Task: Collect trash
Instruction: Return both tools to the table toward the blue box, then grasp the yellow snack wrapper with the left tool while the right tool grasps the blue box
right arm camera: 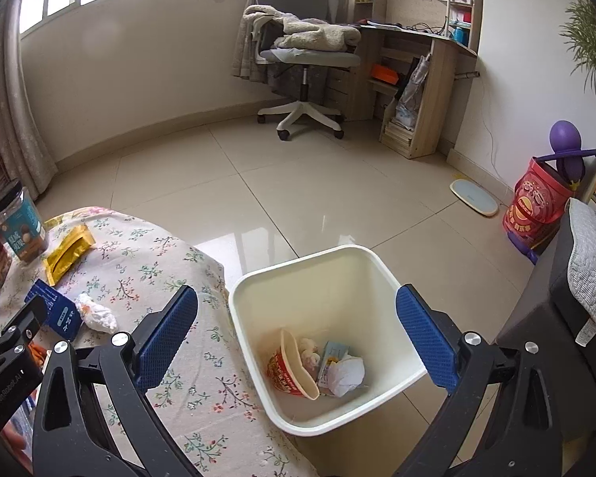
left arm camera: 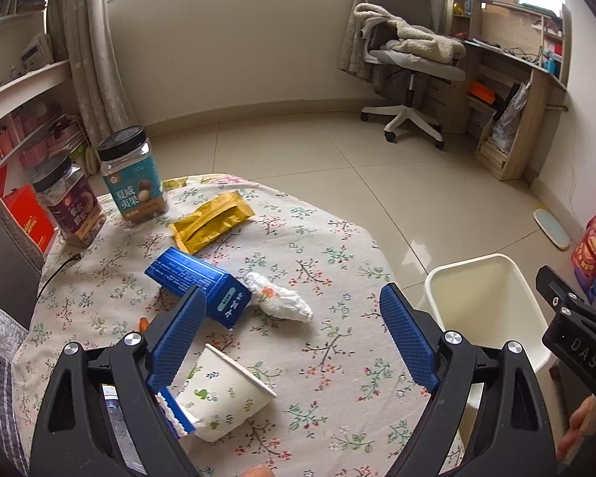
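On the round table [left arm camera: 337, 238], covered with a floral cloth, several pieces of trash are not yet collected. We see a paper cup [left arm camera: 222, 393] lying on its side at about 6 o'clock, a crumpled tissue [left arm camera: 286, 298] near the middle, a blue carton [left arm camera: 198, 282] just beside it at 9 o'clock, and a yellow wrapper [left arm camera: 210, 222] toward 11 o'clock. Two snack jars [left arm camera: 133, 177] with black lids stand at 10 o'clock; we judge they are not trash.

Our left gripper [left arm camera: 294, 330] hangs over the table with its jaws wide apart and nothing between them, though the left pad is close above the cup. Our right gripper [right arm camera: 298, 338] is over the white bin [right arm camera: 258, 290], also spread wide and empty.

The bin stands on the floor just beside the table edge, at 3 o'clock from it. Inside it already lie a red instant-noodle bowl [right arm camera: 290, 365], some crumpled paper [right arm camera: 347, 373] and a small packet. So we judge the task is partly done, with four pieces left.

The room has a pale tiled floor [right arm camera: 298, 183], a grey office chair [right arm camera: 302, 59] with a blanket on it, a wooden desk [right arm camera: 425, 79] at 1 o'clock, and curtains by the windows.
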`<act>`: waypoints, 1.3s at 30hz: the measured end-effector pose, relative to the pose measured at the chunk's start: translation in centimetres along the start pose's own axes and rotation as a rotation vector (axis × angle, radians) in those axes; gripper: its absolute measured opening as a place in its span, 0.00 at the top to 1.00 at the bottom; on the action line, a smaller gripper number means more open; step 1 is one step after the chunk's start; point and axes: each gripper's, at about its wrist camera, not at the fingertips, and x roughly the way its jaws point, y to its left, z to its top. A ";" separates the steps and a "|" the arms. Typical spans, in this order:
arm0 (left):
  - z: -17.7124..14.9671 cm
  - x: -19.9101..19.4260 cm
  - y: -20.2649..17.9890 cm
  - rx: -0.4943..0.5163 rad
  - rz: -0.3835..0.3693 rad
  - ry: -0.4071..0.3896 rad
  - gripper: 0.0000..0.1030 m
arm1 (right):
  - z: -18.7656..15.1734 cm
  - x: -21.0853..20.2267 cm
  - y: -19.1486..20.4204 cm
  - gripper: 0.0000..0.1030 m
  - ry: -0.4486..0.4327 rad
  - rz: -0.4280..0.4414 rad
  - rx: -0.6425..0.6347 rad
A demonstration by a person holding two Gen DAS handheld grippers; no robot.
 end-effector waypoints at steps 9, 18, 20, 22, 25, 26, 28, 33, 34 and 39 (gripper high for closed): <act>-0.5 0.7 5.1 -0.078 0.068 0.032 0.16 | 0.0 0.3 5.6 0.07 0.003 0.054 -0.078; -1.0 0.8 10.2 -0.135 0.137 0.053 0.16 | -0.2 0.8 11.2 0.07 0.031 0.126 -0.145; -1.3 0.8 11.6 -0.153 0.155 0.055 0.16 | -0.4 1.0 12.5 0.07 0.042 0.145 -0.168; -1.6 0.8 12.9 -0.167 0.177 0.062 0.16 | -0.5 1.3 14.1 0.07 0.056 0.172 -0.201; -1.9 1.0 15.5 -0.201 0.205 0.076 0.16 | -0.9 1.9 17.0 0.07 0.080 0.214 -0.268; -1.9 1.1 16.3 -0.212 0.217 0.079 0.16 | -0.9 2.1 18.0 0.07 0.089 0.227 -0.295; -2.0 1.1 18.2 -0.239 0.242 0.086 0.16 | -1.1 2.6 19.7 0.07 0.111 0.254 -0.343; -2.2 1.2 22.0 -0.297 0.274 0.112 0.16 | -1.6 4.4 24.1 0.07 0.194 0.335 -0.468; -2.2 1.3 22.7 -0.304 0.279 0.116 0.16 | -1.6 4.8 24.9 0.07 0.210 0.352 -0.494; -1.8 1.5 25.3 -0.351 0.281 0.136 0.16 | -2.1 7.2 29.7 0.07 0.290 0.422 -0.670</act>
